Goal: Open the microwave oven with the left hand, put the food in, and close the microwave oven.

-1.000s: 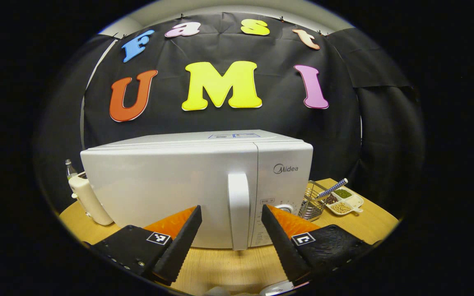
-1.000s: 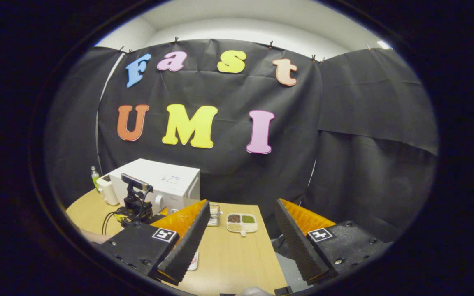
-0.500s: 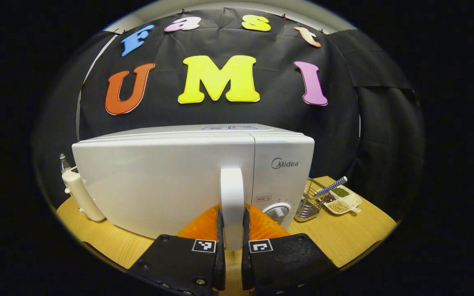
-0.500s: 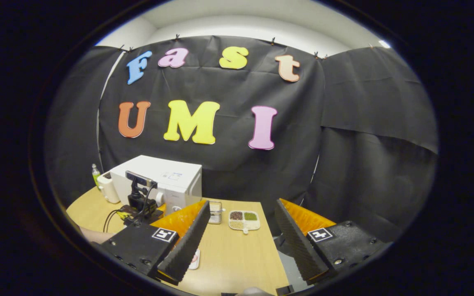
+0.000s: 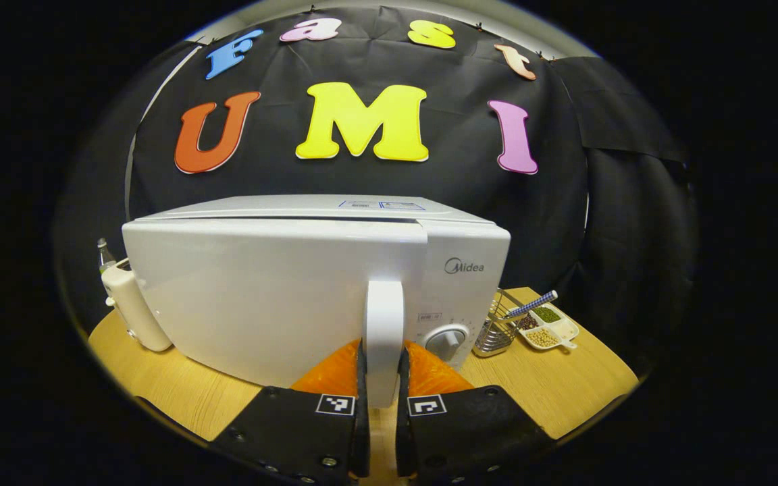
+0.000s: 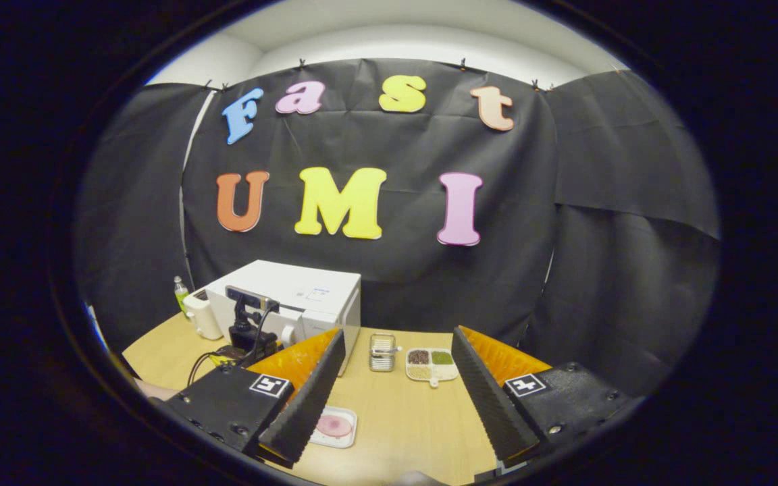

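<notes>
Door (image 5: 274, 290) of the microwave (image 5: 460, 283) has swung out a little since a moment ago; its right edge now stands off the white body. My left claw (image 5: 381, 388) still pinches the door handle (image 5: 384, 337), one finger on each side. My right claw (image 6: 392, 395) hangs over the table (image 6: 402, 425), fingers spread wide. Food sits on a small tray (image 6: 333, 426), near my right claw's left finger.

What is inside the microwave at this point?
Cannot tell. The left gripper is shut on the door handle and the microwave door is barely ajar, still covering the inside. The food tray sits on the table.
</notes>
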The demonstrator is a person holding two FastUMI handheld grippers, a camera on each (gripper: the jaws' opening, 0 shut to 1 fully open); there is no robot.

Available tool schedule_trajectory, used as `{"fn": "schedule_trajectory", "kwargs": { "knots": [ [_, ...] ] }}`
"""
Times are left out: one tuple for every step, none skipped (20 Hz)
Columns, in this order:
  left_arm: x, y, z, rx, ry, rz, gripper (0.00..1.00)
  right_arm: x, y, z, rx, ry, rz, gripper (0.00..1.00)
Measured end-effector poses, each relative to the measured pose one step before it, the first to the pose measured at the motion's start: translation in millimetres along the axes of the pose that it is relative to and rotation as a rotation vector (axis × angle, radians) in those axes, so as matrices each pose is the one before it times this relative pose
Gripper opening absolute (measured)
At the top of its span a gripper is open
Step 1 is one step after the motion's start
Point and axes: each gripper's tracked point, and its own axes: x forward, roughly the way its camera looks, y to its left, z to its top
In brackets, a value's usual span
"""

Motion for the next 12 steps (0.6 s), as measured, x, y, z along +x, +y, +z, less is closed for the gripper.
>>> {"fn": "schedule_trajectory", "kwargs": {
  "knots": [
    [-16.59,1.32,-5.38,0.01415,-0.01059,-0.01026,0.14,0.84,9.97,2.63,-0.01633,-0.01540,0.02057,1.00],
    [-15.45,3.04,-2.01,0.02057,-0.00791,-0.01212,0.14,-0.79,9.27,3.58,-0.01546,-0.01210,0.02058,1.00],
    [-15.63,4.00,-4.75,0.00660,0.00202,-0.00752,0.14,-0.18,8.15,2.61,-0.01254,-0.01091,0.01697,1.00],
    [-15.61,4.74,-4.59,-0.00646,-0.00069,-0.00064,0.14,-2.06,7.68,3.48,-0.00678,-0.00912,0.01623,1.00],
    [-14.64,6.76,-4.57,-0.00214,-0.00085,0.00473,0.14,-3.03,8.93,1.83,-0.00432,-0.00623,0.01698,1.00],
    [-13.38,6.98,-2.88,0.01181,-0.00349,0.00936,0.14,-3.26,7.80,1.45,-0.00666,-0.00588,0.01383,1.00],
    [-12.50,7.74,-2.54,0.01145,-0.00213,0.01422,0.14,-3.34,6.55,0.04,-0.00966,-0.00354,0.01152,1.00],
    [-12.31,8.16,-3.95,0.00321,0.00546,0.01850,0.14,-4.08,5.17,0.28,-0.00985,-0.00138,0.01125,1.00],
    [-11.55,9.24,-3.84,-0.00623,0.00311,0.01895,0.14,-4.59,5.72,0.07,-0.00730,-0.00255,0.00773,1.00],
    [-10.56,9.84,-3.91,-0.00942,0.00301,0.02117,0.14,-3.42,4.03,1.31,-0.00333,-0.00541,0.00702,0.94],
    [-8.58,9.47,-3.04,-0.00504,0.00375,0.01906,0.14,-4.76,3.42,0.50,-0.00196,-0.00305,0.00385,1.00],
    [-7.52,9.84,-2.66,-0.00030,0.00740,0.01681,0.14,-2.92,3.76,-1.74,0.00052,0.00061,0.00761,1.00]
  ]
}}
